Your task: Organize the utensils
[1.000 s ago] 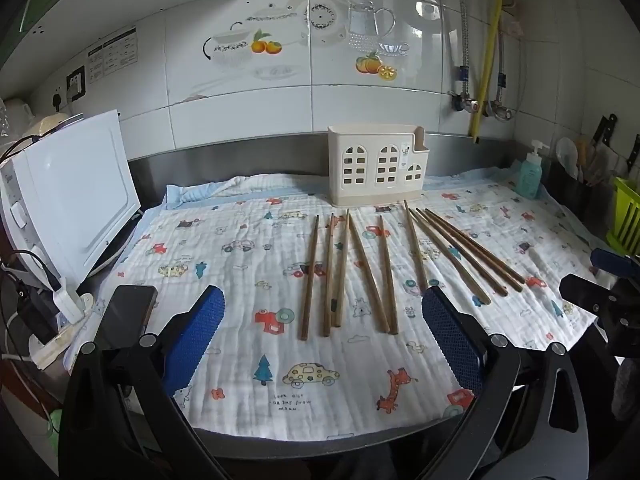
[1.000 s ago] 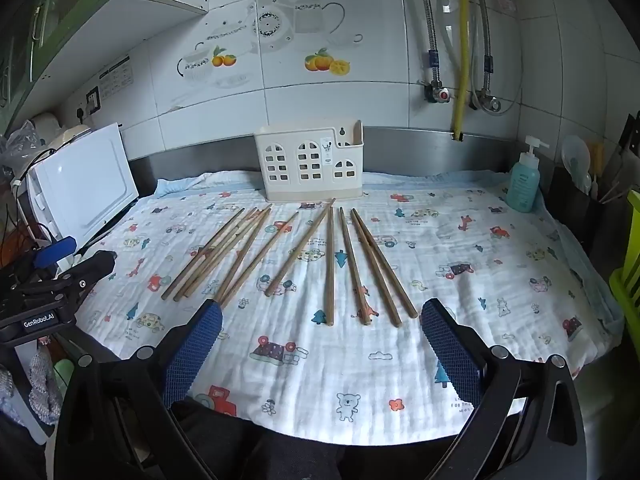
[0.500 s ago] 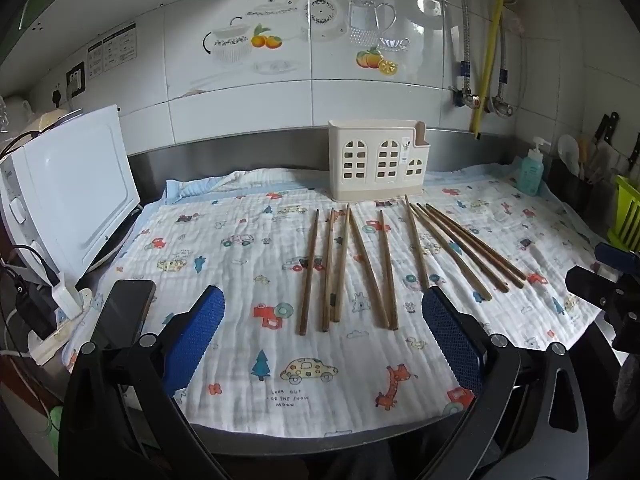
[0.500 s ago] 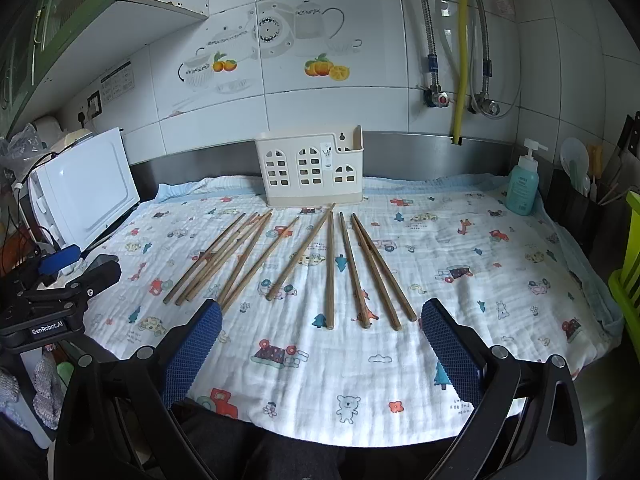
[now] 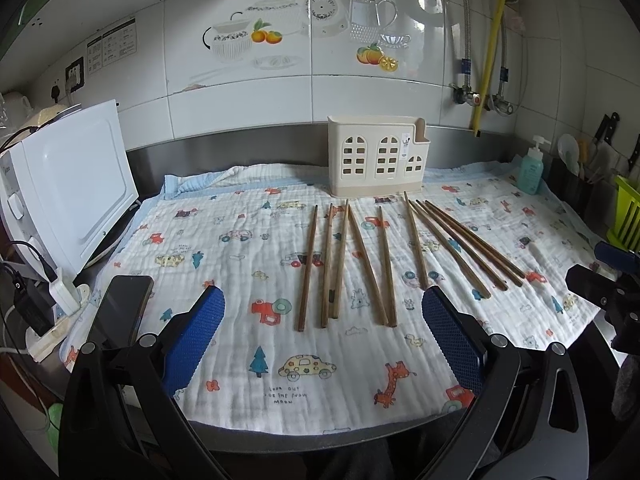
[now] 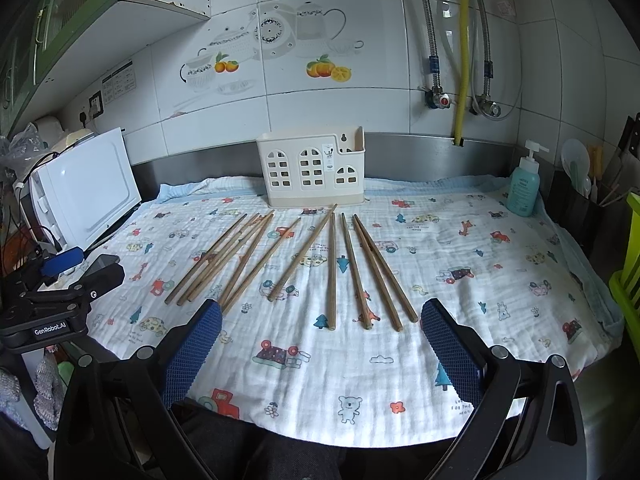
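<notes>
Both the left gripper (image 5: 322, 322) and the right gripper (image 6: 320, 326) hover with fingers spread apart, empty, above wooden chopsticks (image 5: 384, 264) lying before the cream holder (image 5: 378, 156)

We're in a home kitchen: tiled wall (image 6: 360, 120) with teapot decals, steel counter (image 5: 240, 144), soap bottle (image 6: 523, 188), knives (image 5: 606, 128) racked.

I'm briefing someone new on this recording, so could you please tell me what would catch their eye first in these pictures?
First, the wooden chopsticks fanned out loose across the middle of the cartoon-print cloth that covers the counter. Just behind them, against the steel backsplash, stands the cream utensil holder with arched window cut-outs. At the near edge, the left hand-held gripper and right hand-held gripper are wide open, holding nothing.
</notes>
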Tool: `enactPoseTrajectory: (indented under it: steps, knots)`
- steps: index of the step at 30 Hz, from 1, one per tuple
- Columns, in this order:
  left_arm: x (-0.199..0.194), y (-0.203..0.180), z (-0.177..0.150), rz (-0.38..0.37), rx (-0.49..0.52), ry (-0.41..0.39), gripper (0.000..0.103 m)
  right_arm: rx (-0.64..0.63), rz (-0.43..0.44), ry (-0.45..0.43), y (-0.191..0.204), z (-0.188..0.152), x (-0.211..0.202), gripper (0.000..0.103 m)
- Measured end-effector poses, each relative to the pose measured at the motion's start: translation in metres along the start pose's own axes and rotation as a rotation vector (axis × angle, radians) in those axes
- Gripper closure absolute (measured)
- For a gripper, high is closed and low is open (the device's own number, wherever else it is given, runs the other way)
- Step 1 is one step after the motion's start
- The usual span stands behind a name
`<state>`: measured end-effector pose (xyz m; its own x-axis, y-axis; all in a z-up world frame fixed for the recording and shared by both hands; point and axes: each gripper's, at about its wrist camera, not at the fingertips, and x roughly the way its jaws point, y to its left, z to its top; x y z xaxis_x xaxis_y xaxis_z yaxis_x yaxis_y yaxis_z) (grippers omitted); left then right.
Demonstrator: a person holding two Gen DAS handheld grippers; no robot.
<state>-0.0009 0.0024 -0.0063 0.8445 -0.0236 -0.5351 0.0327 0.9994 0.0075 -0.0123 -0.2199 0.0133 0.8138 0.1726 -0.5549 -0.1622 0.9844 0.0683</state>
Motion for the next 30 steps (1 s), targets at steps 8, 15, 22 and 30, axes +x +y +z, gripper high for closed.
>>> enactPoseTrajectory:
  steps: [8,15,22,30]
  knots:
    - [0.0004,-0.0003,0.0015,0.009,-0.001,0.001,0.005,0.000,0.000,0.001,-0.0004,0.0004,0.0007,0.006]
    - [0.0005,0.0017,0.0019,0.008,-0.003,0.001,0.005,0.002,-0.002,0.000,-0.0012,-0.0001,0.0007,0.006]
    - [0.0010,0.0031,0.0031,0.010,-0.004,0.004,0.005,0.001,-0.003,0.003,-0.0028,-0.0008,0.0032,0.006]
    - [0.0022,0.0030,0.0039,0.010,-0.005,0.006,0.005,0.000,-0.009,0.003,-0.0037,-0.0009,0.0049,0.006]
